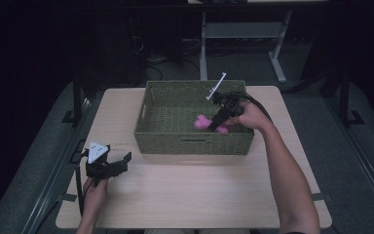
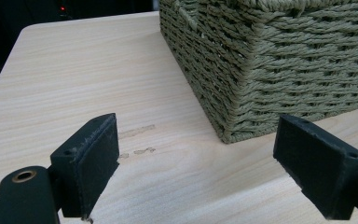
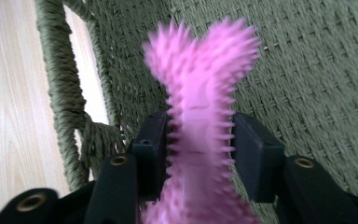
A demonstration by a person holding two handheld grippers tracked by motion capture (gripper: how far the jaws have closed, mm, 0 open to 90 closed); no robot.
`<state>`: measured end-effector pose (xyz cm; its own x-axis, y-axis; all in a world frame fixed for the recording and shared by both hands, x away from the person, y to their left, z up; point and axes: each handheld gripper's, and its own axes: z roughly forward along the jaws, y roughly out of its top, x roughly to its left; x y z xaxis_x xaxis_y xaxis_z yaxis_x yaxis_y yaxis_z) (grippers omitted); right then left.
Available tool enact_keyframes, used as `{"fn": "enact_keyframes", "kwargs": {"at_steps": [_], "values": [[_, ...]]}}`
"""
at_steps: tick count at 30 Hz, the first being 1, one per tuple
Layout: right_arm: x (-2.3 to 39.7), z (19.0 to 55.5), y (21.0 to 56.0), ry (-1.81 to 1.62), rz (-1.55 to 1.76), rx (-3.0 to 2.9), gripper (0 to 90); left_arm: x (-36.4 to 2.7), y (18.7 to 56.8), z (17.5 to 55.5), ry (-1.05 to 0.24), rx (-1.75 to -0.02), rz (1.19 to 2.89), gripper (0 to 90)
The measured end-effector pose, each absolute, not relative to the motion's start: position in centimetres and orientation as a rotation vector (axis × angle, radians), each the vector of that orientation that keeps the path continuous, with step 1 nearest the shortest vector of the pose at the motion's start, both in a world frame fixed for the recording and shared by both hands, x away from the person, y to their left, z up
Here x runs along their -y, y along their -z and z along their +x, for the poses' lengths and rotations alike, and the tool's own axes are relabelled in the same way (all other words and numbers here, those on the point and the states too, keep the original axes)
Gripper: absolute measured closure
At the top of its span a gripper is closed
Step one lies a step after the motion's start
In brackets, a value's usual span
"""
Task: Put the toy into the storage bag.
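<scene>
- Left tongs [image 1: 124, 161]: in my left hand [image 1: 93, 191] at the near left of the table [image 1: 185, 195], just off the basket's near left corner. Jaws wide apart, nothing between them; in the left gripper view only bare wood and the basket [image 2: 270, 60] corner lie ahead.
- Right tongs [image 1: 214, 126]: my right hand [image 1: 251, 116] reaches over the basket's [image 1: 152, 127] right rim, jaws pointing down and left into it.
- Right jaws are closed on the pink toy [image 3: 200, 116], pinching its narrow waist from both sides; the spiky surface presses against both pads.
- Toy's long axis runs straight out along the tongs, away from my hand: the forked, lobed end sticks out beyond the jaw tips, the other end runs back between the jaws toward the camera.
- Toy [image 1: 203, 122] position: inside the basket, right of its middle, low down near the woven floor. I cannot tell whether it touches the floor or hangs just clear.
- Nearer hand: right, by far; the left is well apart, outside the basket.
- Judgement: whether lifting out or setting down, the move turns on the vertical gap between toy and floor, and on clearing the right rim.
- Far: grey floor and desk legs [image 1: 277, 63] beyond the table.
</scene>
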<state>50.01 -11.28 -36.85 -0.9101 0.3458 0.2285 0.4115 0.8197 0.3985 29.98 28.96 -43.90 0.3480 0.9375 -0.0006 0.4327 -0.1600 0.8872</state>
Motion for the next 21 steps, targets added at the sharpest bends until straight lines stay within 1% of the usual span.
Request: {"fn": "enact_keyframes", "kwargs": {"at_steps": [12,19,21], "values": [[12.1,49.7,36.4,0.72,-0.644,2.838,50.5,-28.9,43.9,30.0,-0.738,-1.22,1.758,13.7],[12.4,49.3,35.3,0.78,-0.657,2.836,47.9,-28.9,43.9,29.9,-0.738,-1.217,1.757,13.7],[12.5,49.2,34.9,0.804,-0.658,2.833,46.0,-28.9,43.9,29.9,-0.738,-1.218,1.756,13.7]]}}
